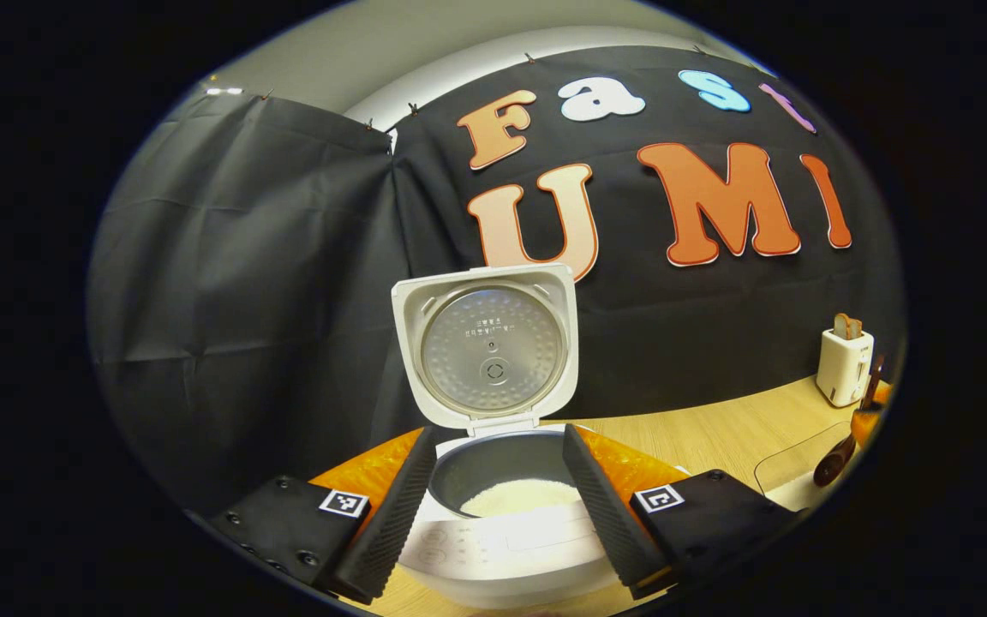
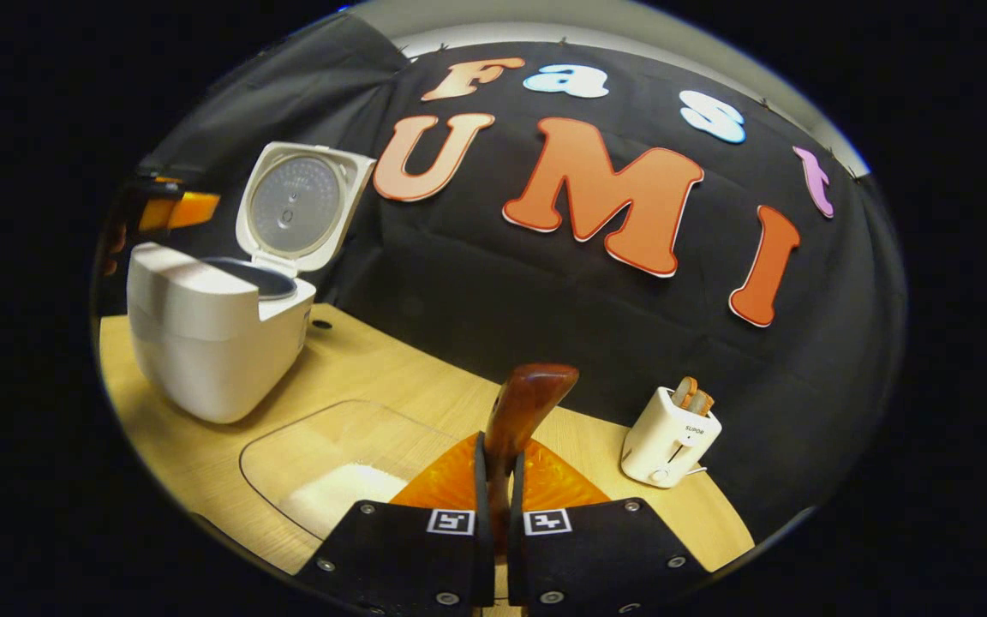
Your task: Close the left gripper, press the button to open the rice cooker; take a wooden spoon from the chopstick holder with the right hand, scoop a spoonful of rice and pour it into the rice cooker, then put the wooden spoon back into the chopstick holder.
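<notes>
The white rice cooker [image 1: 502, 557] stands right in front of my left gripper [image 1: 500, 435], lid [image 1: 487, 347] raised, white rice [image 1: 521, 495] in its pot. The left gripper is open, its fingers spread to either side of the pot and touching nothing. My right gripper [image 2: 498, 454] is shut on the handle of the wooden spoon [image 2: 529, 398], whose dark brown head points up and away. The right gripper view has the cooker [image 2: 202, 343] at far left and the white chopstick holder [image 2: 669, 437] at right. From the left gripper, the spoon [image 1: 836, 458] appears at far right.
A clear glass tray [image 2: 322, 433] with white rice in it lies on the wooden table [image 2: 373, 368] between the cooker and my right gripper. The chopstick holder [image 1: 843, 364] stands near the black cloth wall, with wooden pieces sticking out of its top.
</notes>
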The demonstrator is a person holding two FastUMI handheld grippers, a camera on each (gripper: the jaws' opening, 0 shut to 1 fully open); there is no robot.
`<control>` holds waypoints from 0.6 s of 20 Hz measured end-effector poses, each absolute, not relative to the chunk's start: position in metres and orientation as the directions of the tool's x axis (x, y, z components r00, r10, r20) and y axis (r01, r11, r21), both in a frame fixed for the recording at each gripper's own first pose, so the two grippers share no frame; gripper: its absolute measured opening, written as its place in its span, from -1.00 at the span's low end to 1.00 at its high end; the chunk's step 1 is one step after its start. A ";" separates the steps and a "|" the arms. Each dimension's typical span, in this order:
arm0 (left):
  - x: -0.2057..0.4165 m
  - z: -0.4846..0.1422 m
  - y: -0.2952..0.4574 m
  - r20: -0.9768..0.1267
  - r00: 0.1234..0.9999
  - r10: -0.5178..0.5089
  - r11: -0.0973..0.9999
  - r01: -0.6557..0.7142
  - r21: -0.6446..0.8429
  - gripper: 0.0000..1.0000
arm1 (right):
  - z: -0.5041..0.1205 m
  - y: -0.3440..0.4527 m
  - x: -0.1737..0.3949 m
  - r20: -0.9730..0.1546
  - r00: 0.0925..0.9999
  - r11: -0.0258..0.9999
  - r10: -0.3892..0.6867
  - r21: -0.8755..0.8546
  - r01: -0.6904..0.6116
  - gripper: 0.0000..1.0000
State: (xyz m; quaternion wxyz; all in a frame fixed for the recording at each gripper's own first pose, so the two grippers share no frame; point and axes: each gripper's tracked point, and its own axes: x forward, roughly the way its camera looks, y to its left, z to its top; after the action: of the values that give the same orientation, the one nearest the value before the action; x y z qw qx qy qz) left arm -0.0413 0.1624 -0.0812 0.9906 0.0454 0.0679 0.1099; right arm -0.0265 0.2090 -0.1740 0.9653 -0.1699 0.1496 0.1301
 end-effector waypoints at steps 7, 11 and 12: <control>-0.042 -0.089 0.169 -0.139 0.965 0.223 0.973 -0.212 0.090 0.93 | -0.190 0.213 -0.038 -0.367 0.913 0.953 0.179 -0.167 -0.254 -0.87; -0.041 -0.097 0.172 -0.155 0.962 0.224 0.974 -0.213 0.081 0.94 | -0.190 0.212 -0.036 -0.384 0.913 0.986 0.141 -0.024 -0.162 -0.87; -0.043 -0.098 0.171 -0.157 0.962 0.223 0.974 -0.213 0.078 0.94 | -0.189 0.210 -0.035 -0.384 0.914 0.991 0.130 0.018 -0.134 -0.87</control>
State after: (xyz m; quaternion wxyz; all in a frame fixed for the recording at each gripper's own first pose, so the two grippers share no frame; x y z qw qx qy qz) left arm -0.0425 0.1711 -0.0978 0.9900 0.0303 0.0828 0.1099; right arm -0.0353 0.2100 -0.1886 0.9782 -0.0046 0.1962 0.0676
